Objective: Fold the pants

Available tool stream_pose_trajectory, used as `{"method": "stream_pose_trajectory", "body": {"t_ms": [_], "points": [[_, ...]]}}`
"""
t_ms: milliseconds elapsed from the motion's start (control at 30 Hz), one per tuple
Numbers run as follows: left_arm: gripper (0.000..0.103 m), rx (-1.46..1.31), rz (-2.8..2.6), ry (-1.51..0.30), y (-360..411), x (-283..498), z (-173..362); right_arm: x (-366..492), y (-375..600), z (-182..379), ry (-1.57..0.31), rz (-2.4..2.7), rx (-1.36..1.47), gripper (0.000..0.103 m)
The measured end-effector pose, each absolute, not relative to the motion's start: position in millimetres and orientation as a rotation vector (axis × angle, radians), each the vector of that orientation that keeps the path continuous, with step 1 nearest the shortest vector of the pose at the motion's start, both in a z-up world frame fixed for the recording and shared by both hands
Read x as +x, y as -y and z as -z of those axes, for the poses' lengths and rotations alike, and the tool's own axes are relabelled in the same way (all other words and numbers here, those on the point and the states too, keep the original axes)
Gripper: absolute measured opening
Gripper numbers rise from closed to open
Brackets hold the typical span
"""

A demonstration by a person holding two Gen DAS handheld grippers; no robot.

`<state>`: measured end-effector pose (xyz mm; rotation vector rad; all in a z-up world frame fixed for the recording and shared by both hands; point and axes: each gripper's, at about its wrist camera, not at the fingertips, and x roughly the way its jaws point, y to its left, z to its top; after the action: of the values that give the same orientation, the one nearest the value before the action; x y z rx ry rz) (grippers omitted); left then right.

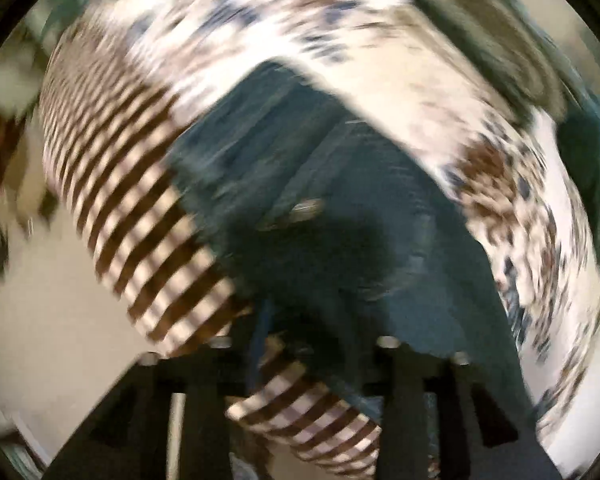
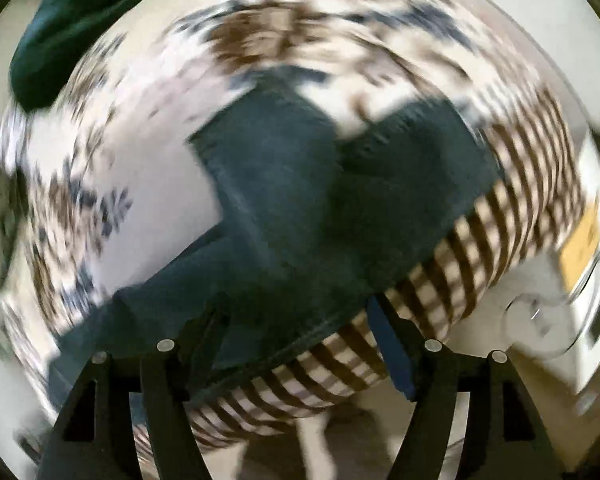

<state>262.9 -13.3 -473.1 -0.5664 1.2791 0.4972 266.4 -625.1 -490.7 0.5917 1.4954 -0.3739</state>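
Note:
Dark blue jeans [image 1: 340, 216] lie on a table covered by a cloth with a leaf print and a brown striped border [image 1: 132, 208]. Both views are blurred by motion. In the left wrist view my left gripper [image 1: 316, 344] is open just above the near part of the jeans, its fingers wide apart. In the right wrist view the jeans [image 2: 300, 208] lie spread with both legs pointing away. My right gripper [image 2: 300, 332] is open, its fingers [image 2: 388, 344] set wide over the near edge of the jeans at the table's edge.
A dark green garment [image 2: 60, 40] lies at the far left corner of the table; it also shows at the right in the left wrist view [image 1: 588, 168]. A clear jar and boxes [image 2: 580, 264] stand to the right. The floor [image 1: 52, 312] is below the table's edge.

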Motion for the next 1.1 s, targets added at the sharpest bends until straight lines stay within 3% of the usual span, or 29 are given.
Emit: {"method": "stream_pose_trajectory", "body": {"t_ms": [67,167,233,500,533,600,767,867,933,967,1100], "points": [[0.072,-0.485,-0.454,-1.301,35,278,476,283,608,481,-1.569,0.348,0.456,0.073],[0.072,-0.411,-0.377,-1.356,70,294,488,299,593,462,-1.557,0.326,0.317,0.073],[0.072,-0.355,-0.343,-1.388,88,300,499,318,584,463,-1.539,0.328,0.187,0.079],[0.072,-0.253,-0.247,-1.429,137,309,513,383,572,565,-1.644,0.366,-0.183,0.076],[0.072,-0.246,-0.246,-1.433,142,307,515,379,576,568,-1.635,0.361,-0.191,0.068],[0.072,-0.256,-0.234,-1.443,146,302,516,367,593,557,-1.584,0.39,-0.14,0.01],[0.072,-0.271,-0.24,-1.449,145,288,514,295,688,506,-1.376,0.543,0.39,0.01],[0.072,-0.301,-0.258,-1.446,142,278,512,252,729,522,-1.319,0.574,0.707,0.013],[0.072,-0.313,-0.268,-1.443,141,271,512,230,739,549,-1.322,0.57,0.885,0.038],[0.072,-0.318,-0.271,-1.444,139,266,510,221,745,562,-1.334,0.57,0.965,0.057],[0.072,-0.346,-0.282,-1.457,137,255,512,185,758,571,-1.183,0.535,1.225,0.059]]}}
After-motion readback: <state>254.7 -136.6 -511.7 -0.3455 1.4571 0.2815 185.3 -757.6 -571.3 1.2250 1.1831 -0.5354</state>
